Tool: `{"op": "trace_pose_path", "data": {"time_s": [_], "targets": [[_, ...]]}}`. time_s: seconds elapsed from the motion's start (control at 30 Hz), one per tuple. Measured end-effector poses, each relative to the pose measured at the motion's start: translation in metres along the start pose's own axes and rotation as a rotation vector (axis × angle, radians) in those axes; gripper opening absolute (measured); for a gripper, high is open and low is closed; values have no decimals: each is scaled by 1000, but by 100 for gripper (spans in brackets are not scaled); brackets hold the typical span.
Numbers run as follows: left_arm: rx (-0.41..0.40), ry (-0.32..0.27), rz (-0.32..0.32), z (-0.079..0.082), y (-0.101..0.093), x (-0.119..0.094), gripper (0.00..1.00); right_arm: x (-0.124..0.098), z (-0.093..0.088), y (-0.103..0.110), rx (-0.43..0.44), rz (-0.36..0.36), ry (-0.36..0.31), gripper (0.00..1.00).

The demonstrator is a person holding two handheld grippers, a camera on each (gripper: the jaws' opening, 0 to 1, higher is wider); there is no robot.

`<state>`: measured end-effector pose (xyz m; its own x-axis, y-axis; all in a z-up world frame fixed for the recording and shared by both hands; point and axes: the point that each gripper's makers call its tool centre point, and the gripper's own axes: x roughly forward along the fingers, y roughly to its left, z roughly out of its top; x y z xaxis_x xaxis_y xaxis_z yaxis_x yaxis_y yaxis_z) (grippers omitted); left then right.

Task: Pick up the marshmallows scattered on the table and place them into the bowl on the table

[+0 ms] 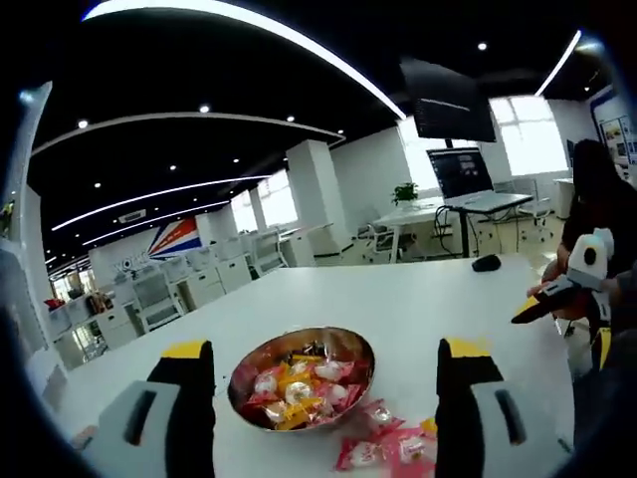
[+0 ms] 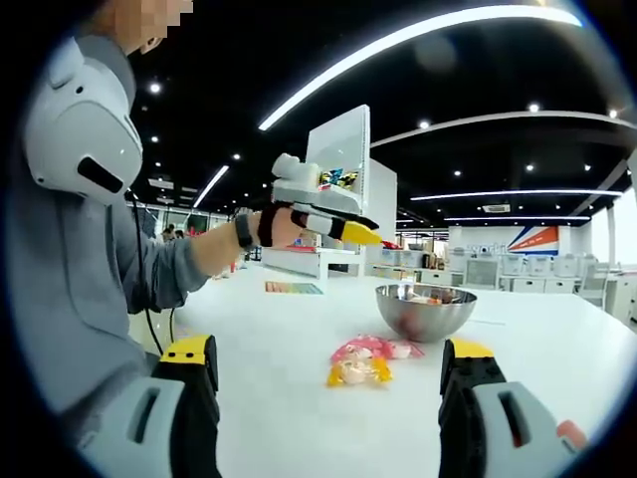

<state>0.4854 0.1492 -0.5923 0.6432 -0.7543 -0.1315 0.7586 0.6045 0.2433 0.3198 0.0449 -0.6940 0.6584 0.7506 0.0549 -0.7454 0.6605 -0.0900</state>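
The marshmallows (image 2: 362, 360) are small, individually wrapped sweets in pink and yellow packets, and they look light and soft; the shiny wrappers are probably slippery, so a grip across the puffed middle of one packet seems safer than a pinch at a crimped end (which could slide out). A loose cluster of them lies on the white surface (image 2: 557, 358) just beside the bowl (image 2: 428, 310), on the side nearer the person.

The bowl is round, shiny metal, and already holds a good heap of wrapped sweets (image 1: 299, 383), pink, yellow and white, reaching close to its rim. A few more packets (image 1: 383, 448) sit touching or nearly touching its base.

The left gripper (image 1: 323, 398) hovers near the bowl with jaws wide apart and nothing between them. The right gripper (image 2: 328, 393) faces the bowl from farther off, jaws likewise wide and empty, with the loose cluster between it and the bowl.
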Motion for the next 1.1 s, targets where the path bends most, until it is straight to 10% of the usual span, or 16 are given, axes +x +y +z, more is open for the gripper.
{"op": "trace_pose_path", "data": {"time_s": [0.27, 0.67, 0.93, 1.1], "targets": [[-23, -104, -46, 31, -37, -78, 87, 1, -1, 1, 0, 9, 4, 87], [-85, -181, 0, 17, -72, -136, 90, 8, 1, 4, 9, 30, -2, 88], [-71, -33, 7, -59, -91, -129, 94, 9, -1, 5, 0, 35, 9, 87], [-131, -55, 20, -83, -91, -128, 93, 10, -2, 6, 0, 35, 10, 87]]}}
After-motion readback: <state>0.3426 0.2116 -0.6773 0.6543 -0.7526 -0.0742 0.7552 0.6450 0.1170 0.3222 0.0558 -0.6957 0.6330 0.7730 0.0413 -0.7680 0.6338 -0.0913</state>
